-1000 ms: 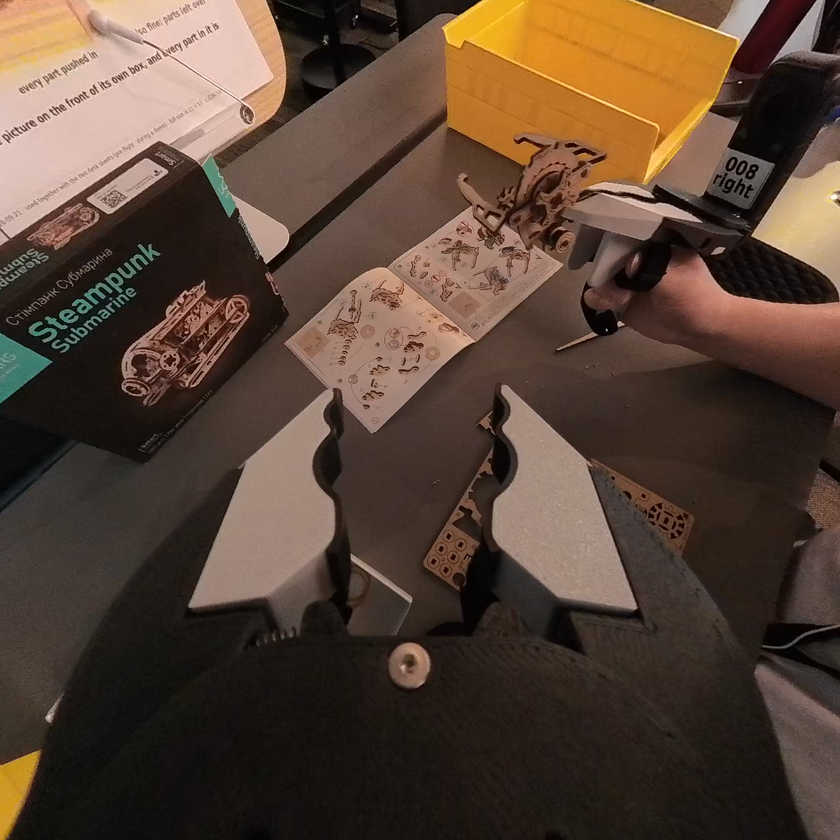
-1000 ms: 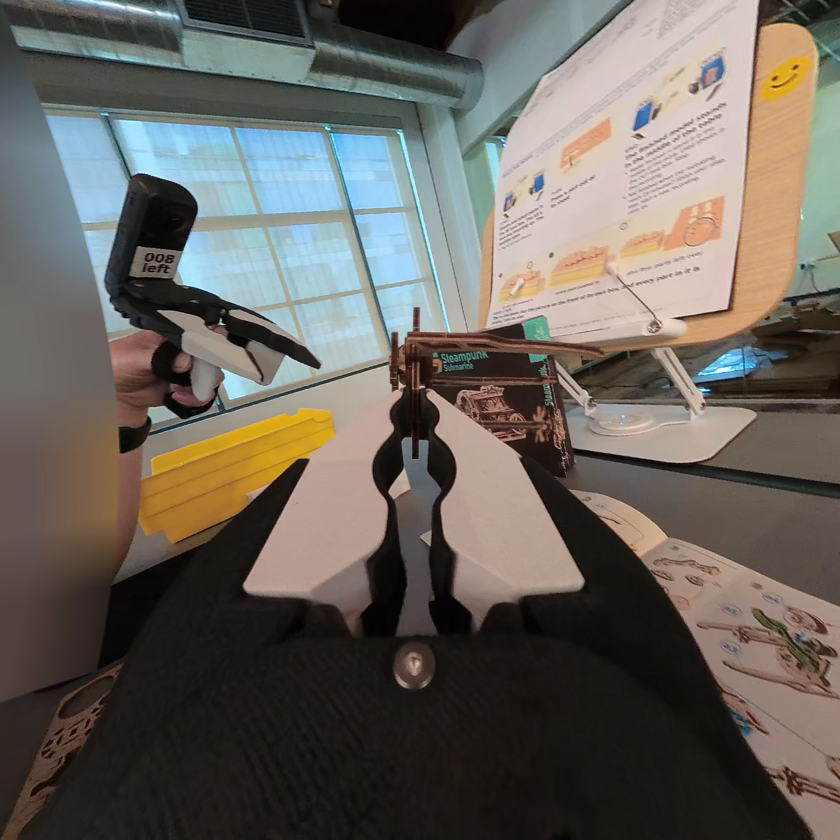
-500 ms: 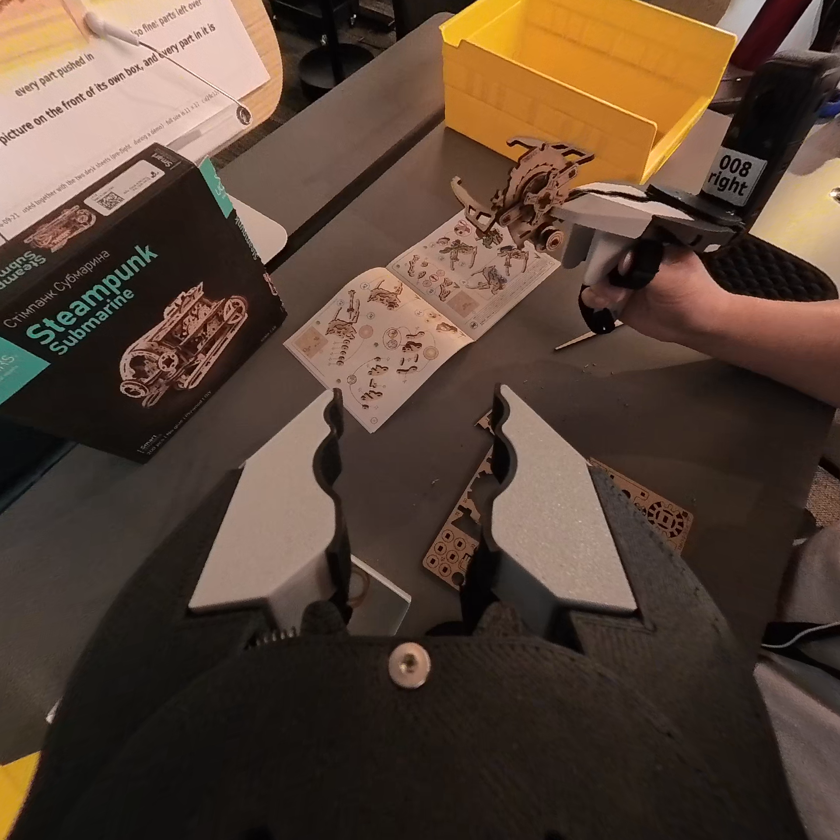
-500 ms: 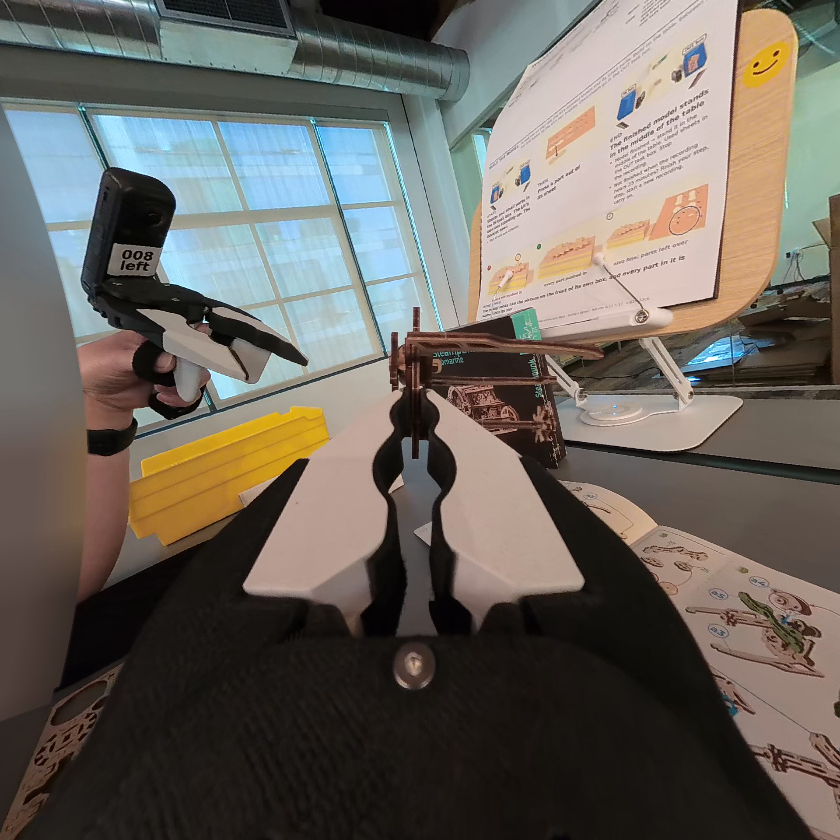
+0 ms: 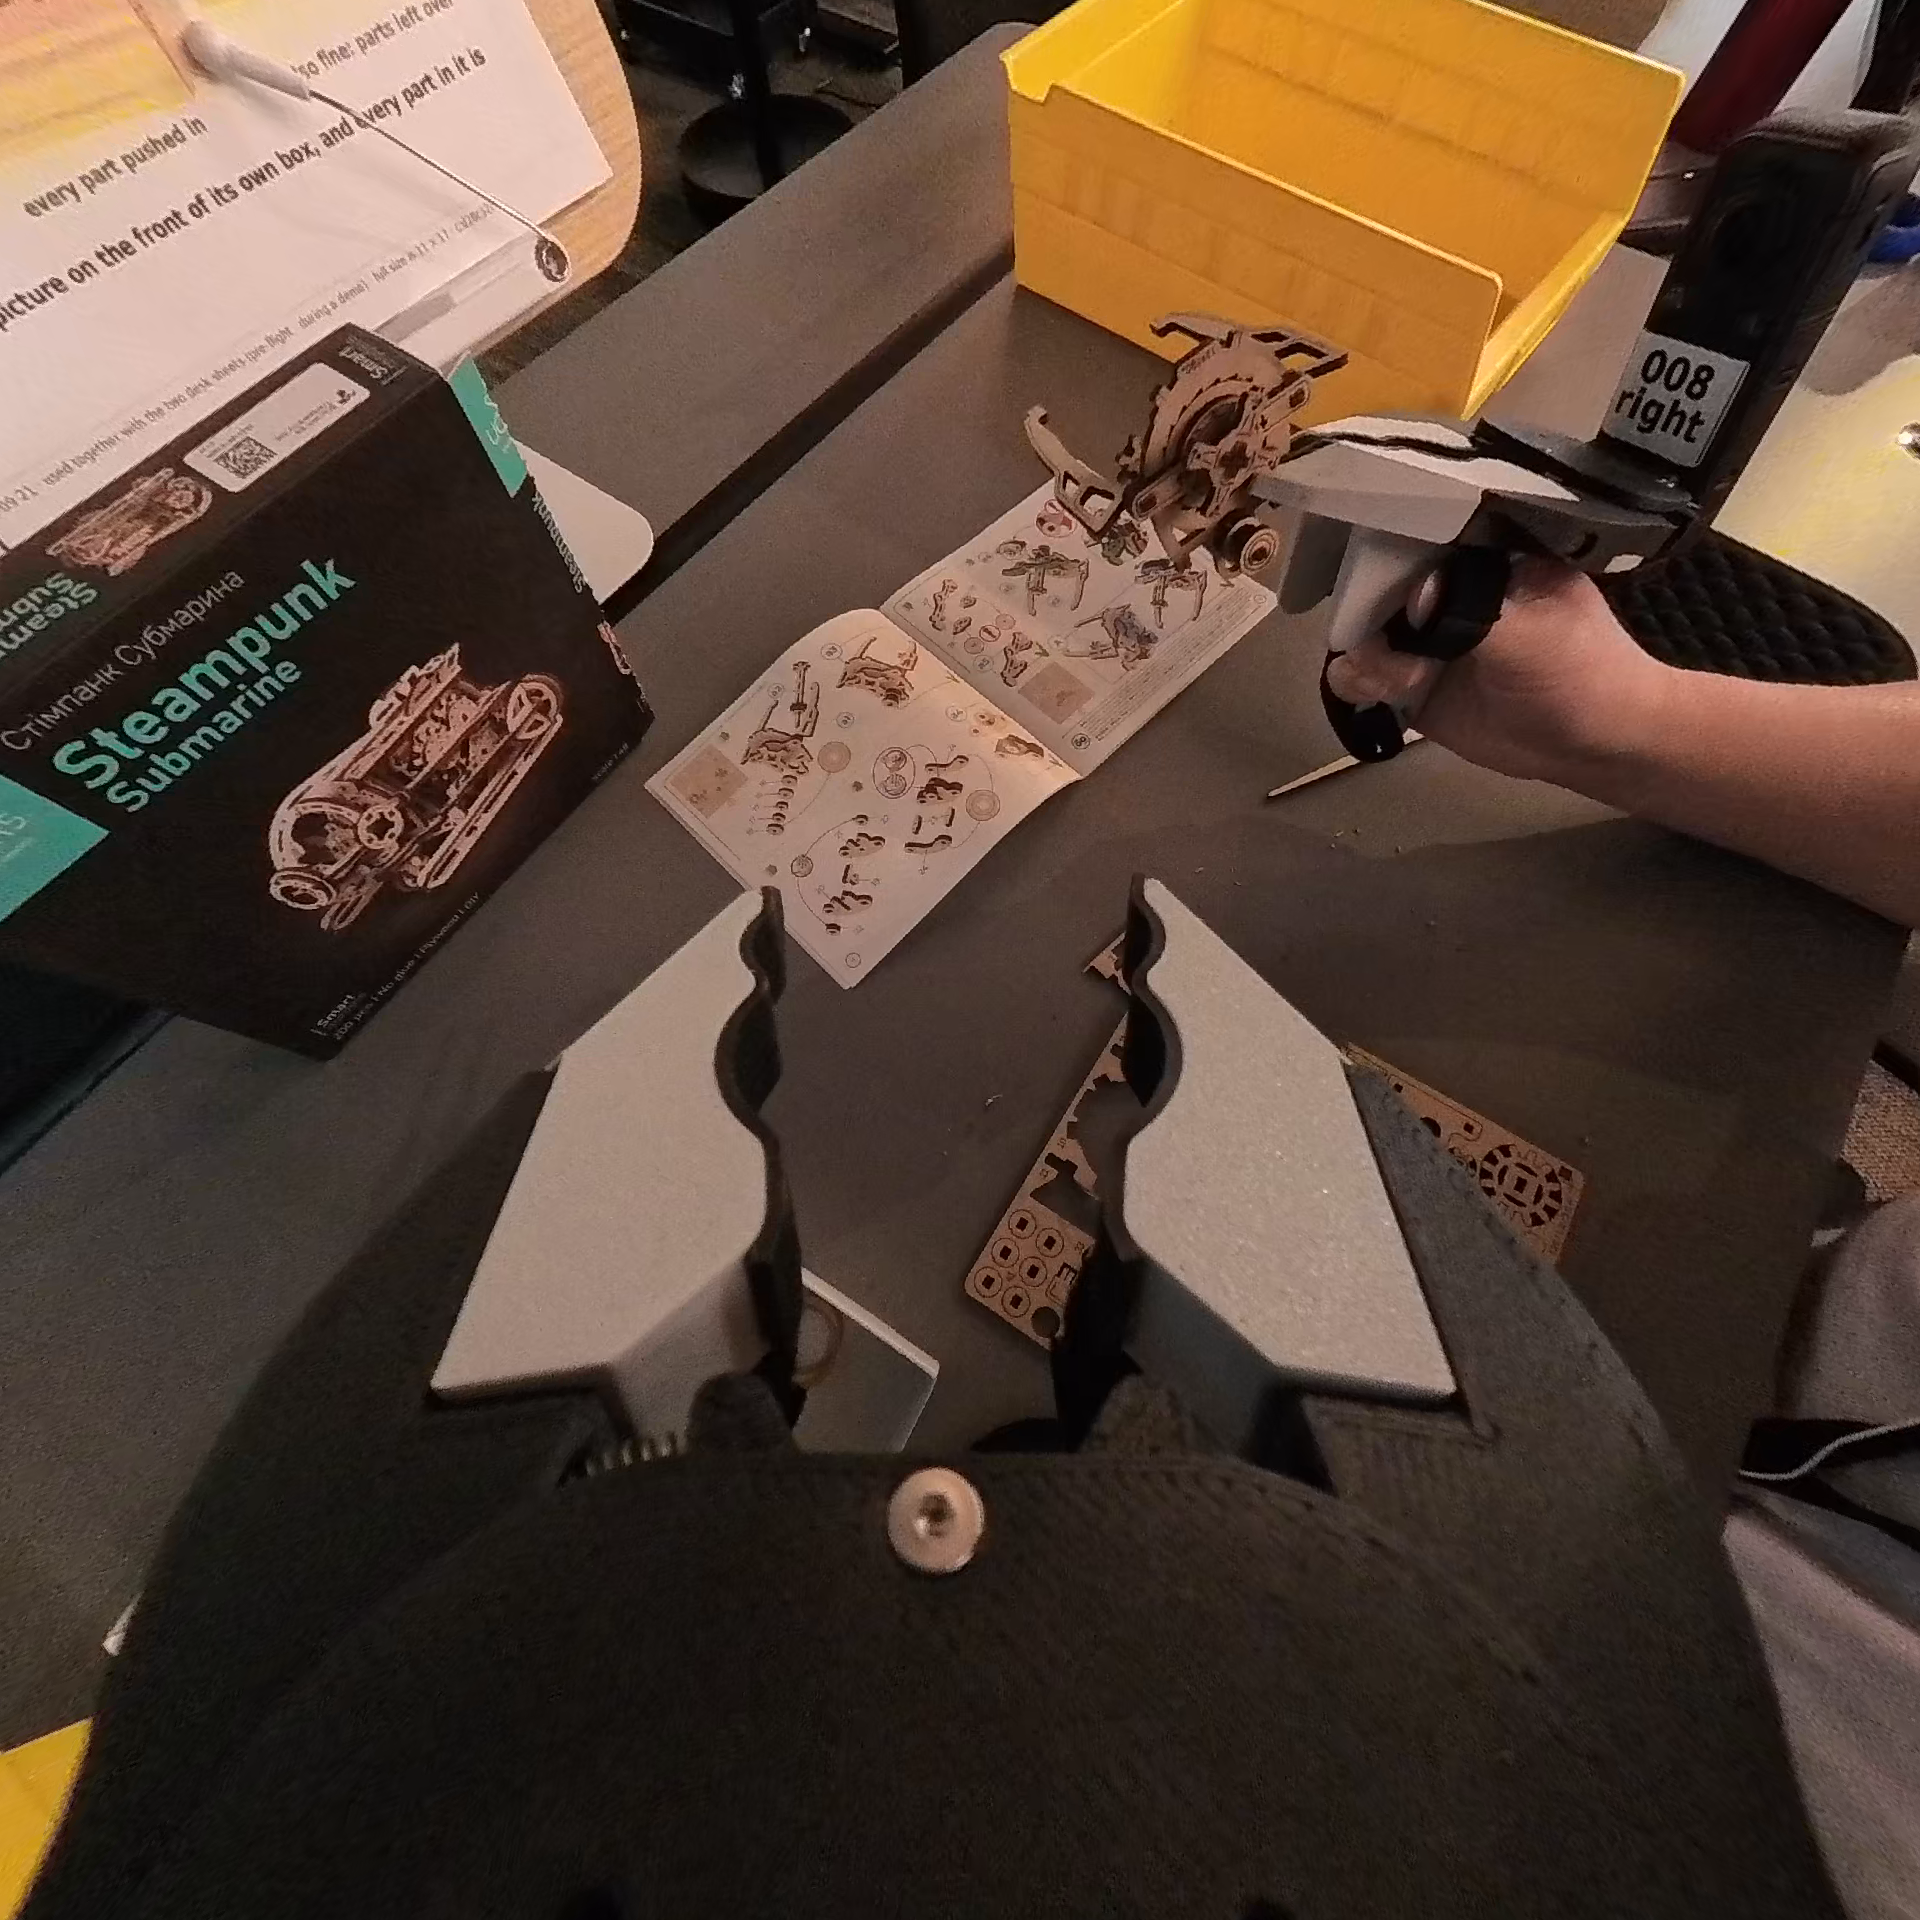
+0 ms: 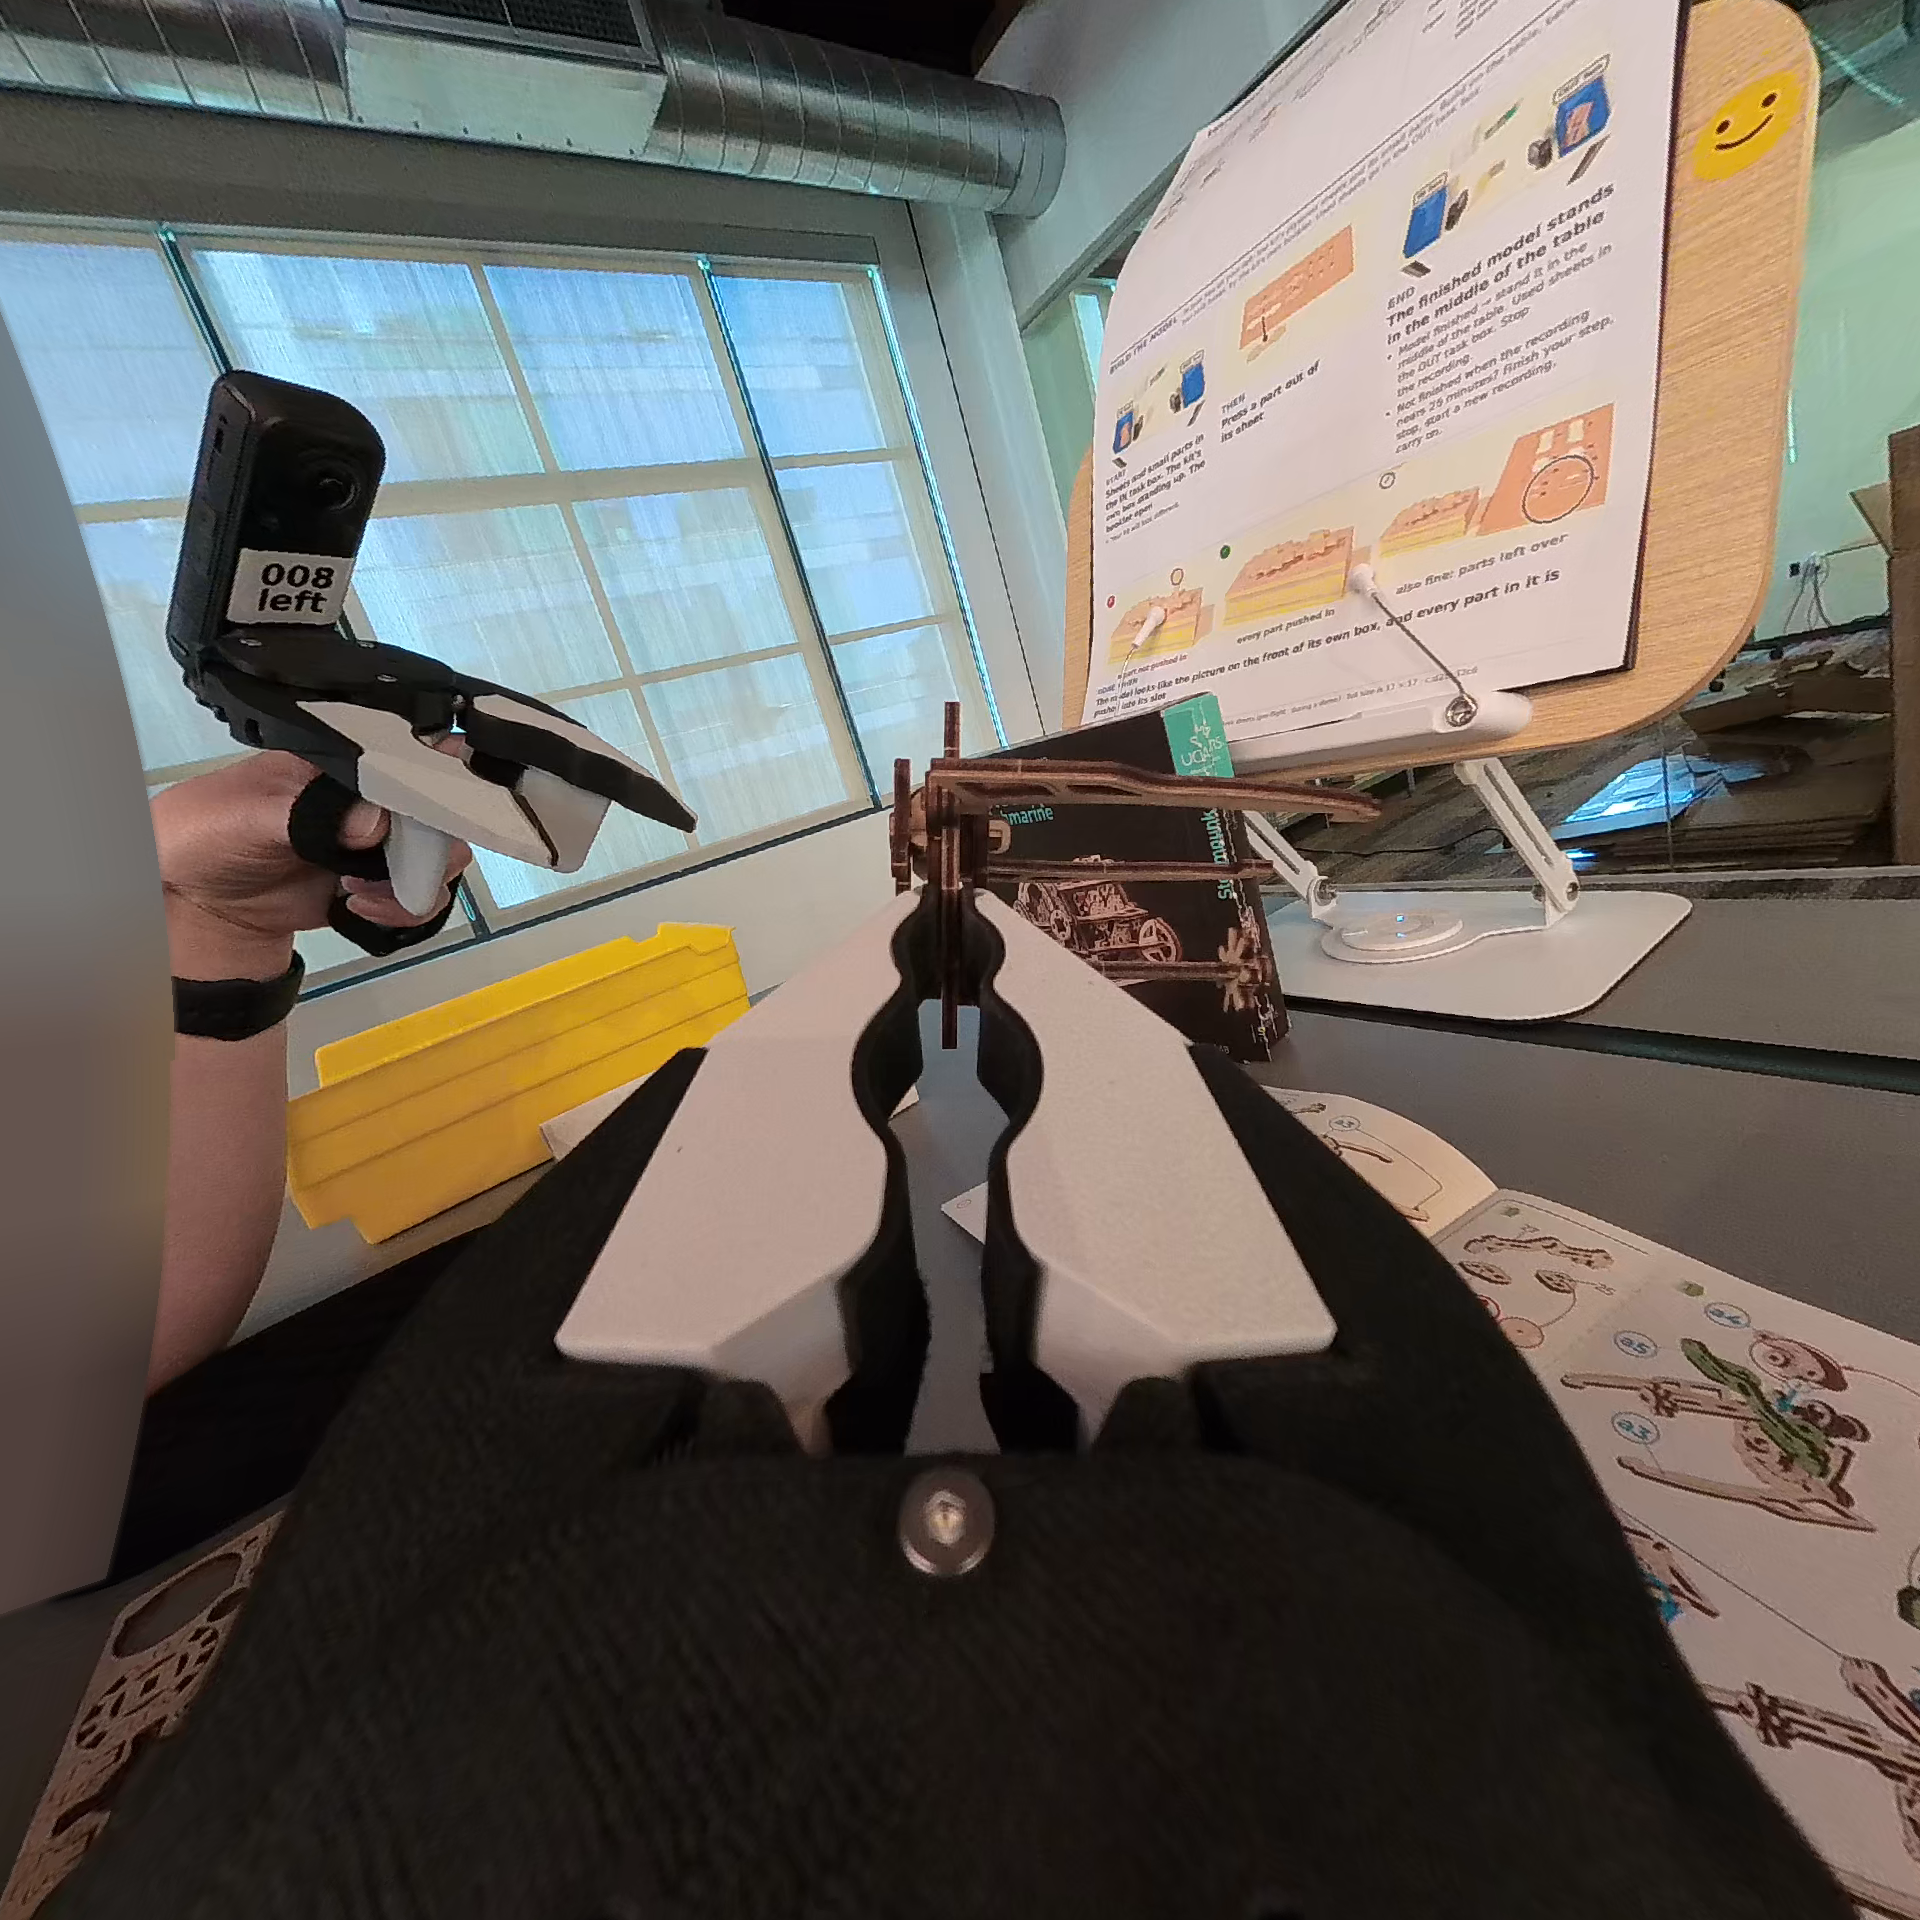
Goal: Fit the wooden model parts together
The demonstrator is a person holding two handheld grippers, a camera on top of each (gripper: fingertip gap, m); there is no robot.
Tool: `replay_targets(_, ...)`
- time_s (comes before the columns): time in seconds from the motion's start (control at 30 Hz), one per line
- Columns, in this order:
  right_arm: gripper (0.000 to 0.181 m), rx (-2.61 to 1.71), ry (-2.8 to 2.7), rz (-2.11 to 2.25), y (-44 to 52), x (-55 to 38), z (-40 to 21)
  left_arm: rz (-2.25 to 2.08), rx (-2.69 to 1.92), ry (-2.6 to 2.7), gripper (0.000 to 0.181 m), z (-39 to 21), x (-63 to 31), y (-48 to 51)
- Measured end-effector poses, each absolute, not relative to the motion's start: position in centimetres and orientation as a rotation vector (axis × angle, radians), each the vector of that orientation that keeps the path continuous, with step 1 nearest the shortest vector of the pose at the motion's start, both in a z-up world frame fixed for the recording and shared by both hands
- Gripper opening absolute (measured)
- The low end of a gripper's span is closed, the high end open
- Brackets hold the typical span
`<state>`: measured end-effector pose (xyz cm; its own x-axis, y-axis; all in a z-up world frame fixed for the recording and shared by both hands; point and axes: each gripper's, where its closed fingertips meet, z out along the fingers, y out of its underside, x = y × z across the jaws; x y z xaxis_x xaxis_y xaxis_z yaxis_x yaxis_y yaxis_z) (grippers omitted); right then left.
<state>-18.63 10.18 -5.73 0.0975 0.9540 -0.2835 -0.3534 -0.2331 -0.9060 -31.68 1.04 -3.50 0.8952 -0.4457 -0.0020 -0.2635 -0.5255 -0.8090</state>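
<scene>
My right gripper is shut on a partly built wooden model and holds it in the air above the open instruction booklet. In the left wrist view the same model shows gears and curved arms at the right gripper's tips. My left gripper is open and empty, raised above the grey table; it also shows in the right wrist view. A laser-cut wooden parts sheet lies flat under its right finger.
A black kit box stands at the left. A yellow bin sits at the far side, another yellow bin lies near the left hand. An instruction sheet on a wooden stand rises behind the box. A thin stick lies under the right hand. Across from one pair of fingers to the other is roughly 15 cm.
My right gripper has lifted the wooden model slightly up and away over the booklet. My left gripper stays open and nearly still.
</scene>
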Motion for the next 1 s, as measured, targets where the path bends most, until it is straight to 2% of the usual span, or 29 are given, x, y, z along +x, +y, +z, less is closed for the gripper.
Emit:
replay_targets(0.57,0.000,-1.200,-0.724,1.439,9.7,-19.0,-5.8,-0.282,-2.150,0.527,0.065,-3.8,-30.8,1.1)
replay_targets(1.0,0.000,-1.172,-0.624,1.288,11.7,-17.0,-4.9,-0.329,-2.103,0.578,0.053,-3.7,-28.3,1.1)
